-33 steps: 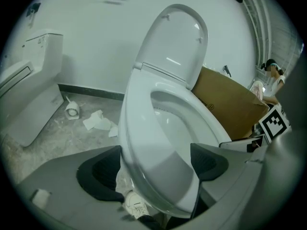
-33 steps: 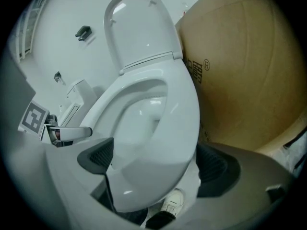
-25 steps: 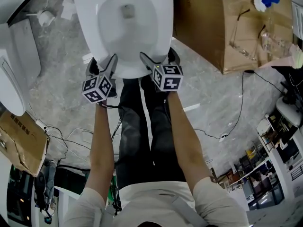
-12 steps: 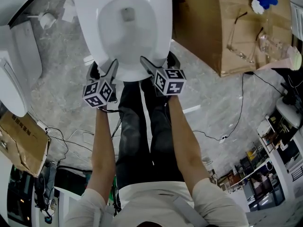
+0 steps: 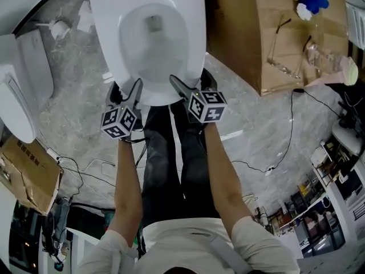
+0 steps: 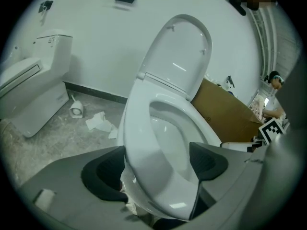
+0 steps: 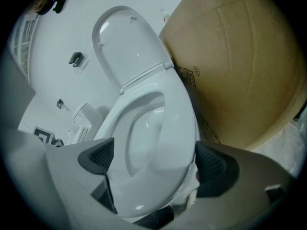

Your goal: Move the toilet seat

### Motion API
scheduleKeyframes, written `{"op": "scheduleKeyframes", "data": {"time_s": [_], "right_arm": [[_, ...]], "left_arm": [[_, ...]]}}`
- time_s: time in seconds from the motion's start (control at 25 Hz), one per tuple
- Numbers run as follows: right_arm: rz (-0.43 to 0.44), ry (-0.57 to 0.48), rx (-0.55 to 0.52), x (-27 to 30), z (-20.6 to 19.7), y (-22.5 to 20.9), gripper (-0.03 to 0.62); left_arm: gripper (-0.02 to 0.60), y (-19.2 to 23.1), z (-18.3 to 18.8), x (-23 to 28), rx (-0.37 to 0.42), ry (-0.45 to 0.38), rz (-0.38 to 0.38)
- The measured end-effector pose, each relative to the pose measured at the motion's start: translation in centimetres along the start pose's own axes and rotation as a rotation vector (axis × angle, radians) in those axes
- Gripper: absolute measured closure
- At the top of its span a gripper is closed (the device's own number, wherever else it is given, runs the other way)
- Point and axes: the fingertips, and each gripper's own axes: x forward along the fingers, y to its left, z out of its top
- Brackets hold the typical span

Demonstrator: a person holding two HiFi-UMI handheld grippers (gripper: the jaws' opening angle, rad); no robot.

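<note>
The white toilet seat [image 5: 195, 39] lies down on the bowl, and its lid [image 6: 180, 56] stands up against the wall. Both grippers are at the seat's front rim. My left gripper [image 5: 132, 91] is open; in its own view the seat [image 6: 139, 143] fills the gap between the wide-apart pads [image 6: 103, 176]. My right gripper [image 5: 179, 84] is open too, its jaws straddling the front of the seat [image 7: 180, 123] below the raised lid [image 7: 127, 47]. Whether the seat's front is lifted off the bowl cannot be told.
A large cardboard box [image 5: 262, 33] stands close on the toilet's right. A second toilet [image 5: 23, 84] is at the left, with a paper roll [image 6: 76, 110] and crumpled tissue [image 6: 98, 122] on the floor between. Cables [image 5: 274, 158] run over the floor. The person's legs [image 5: 171, 153] stand in front of the bowl.
Both grippers stay at the seat's front rim. They and the toilet have slid slightly lower in the head view; the seat looks the same.
</note>
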Motion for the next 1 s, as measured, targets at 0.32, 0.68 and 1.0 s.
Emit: {"op": "scheduleKeyframes", "data": {"time_s": [0.32,0.68,1.0], "right_arm": [[0.049,-0.090,-0.013,-3.0,2.4,1.9,0.075],[0.072,-0.177,-0.048,-5.9,5.5,3.9,0.085],[0.091,-0.231,-0.070,-7.9,8.2,5.6,0.086]], "left_arm": [[0.163,-1.6,2.6,-2.5,0.011,-0.057,-0.006],[0.163,-3.6,5.7,-5.1,0.065,-0.097,-0.030],[0.163,-4.9,8.8,-6.9,0.034,-0.148,-0.052]]}}
